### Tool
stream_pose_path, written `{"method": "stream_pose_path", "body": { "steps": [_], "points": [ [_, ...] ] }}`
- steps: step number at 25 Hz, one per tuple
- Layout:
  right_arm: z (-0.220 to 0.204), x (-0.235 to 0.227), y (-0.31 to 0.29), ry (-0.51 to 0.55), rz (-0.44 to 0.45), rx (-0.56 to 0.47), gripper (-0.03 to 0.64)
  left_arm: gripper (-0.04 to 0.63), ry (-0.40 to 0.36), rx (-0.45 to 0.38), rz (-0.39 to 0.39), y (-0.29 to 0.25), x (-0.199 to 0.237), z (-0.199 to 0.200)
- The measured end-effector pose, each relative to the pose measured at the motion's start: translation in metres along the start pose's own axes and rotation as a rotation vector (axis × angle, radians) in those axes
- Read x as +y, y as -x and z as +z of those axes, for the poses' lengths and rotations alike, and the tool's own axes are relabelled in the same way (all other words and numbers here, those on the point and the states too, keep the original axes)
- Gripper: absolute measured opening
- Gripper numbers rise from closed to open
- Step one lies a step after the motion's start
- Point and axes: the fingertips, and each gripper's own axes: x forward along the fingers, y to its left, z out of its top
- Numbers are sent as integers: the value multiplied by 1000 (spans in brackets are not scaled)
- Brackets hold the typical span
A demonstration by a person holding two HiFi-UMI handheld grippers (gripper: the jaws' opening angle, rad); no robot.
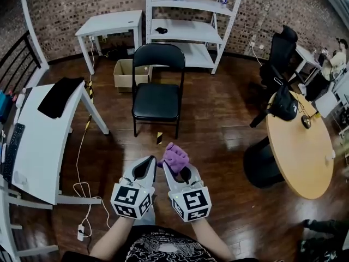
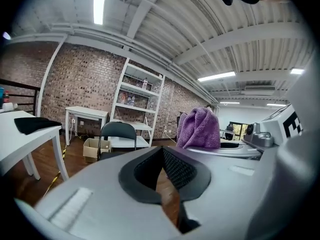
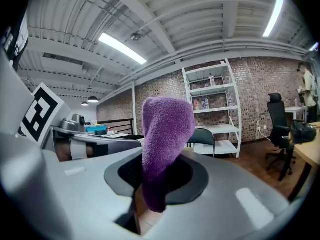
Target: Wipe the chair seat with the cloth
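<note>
The purple cloth [image 3: 165,134] is being pinched by the right gripper [image 1: 178,172]. The jaws of this gripper are being pressed onto the lower part of the cloth, and the rest of it is being held up above and ahead of them as a bunched lump. The left gripper [image 1: 145,167] is being held just beside the right one, on its left side, and the cloth is not being touched by it. Its jaws are being held almost pressed together, with only a thin slit between the pads [image 2: 182,171], and nothing is being gripped there. Both grippers are being held above the wooden floor [image 1: 218,119].

Straight ahead of both grippers, and well apart from them, the black folding chair [image 1: 157,100] is being faced from the front. Its seat is not being touched by the cloth.

To the left of the left gripper, a white desk [image 1: 38,141] is being seen with a black fabric [image 1: 59,96] on its far end. To the right of the right gripper, a round wooden table [image 1: 302,146] is being seen. Beyond the chair, a cardboard box [image 1: 124,72], a white shelf [image 1: 188,31] and a small white table [image 1: 109,23] are being seen before the brick wall [image 1: 82,4].
</note>
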Motion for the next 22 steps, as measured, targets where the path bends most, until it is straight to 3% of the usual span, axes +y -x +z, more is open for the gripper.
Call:
{"method": "stream_pose_path", "body": {
  "steps": [10,22],
  "points": [
    [35,-28,-147,-6,-33,42,84,5,8,16,-34,-92,121,55],
    [52,-27,-245,1,-31,54,84,5,44,3,-52,-137,206,74]
  ]
}}
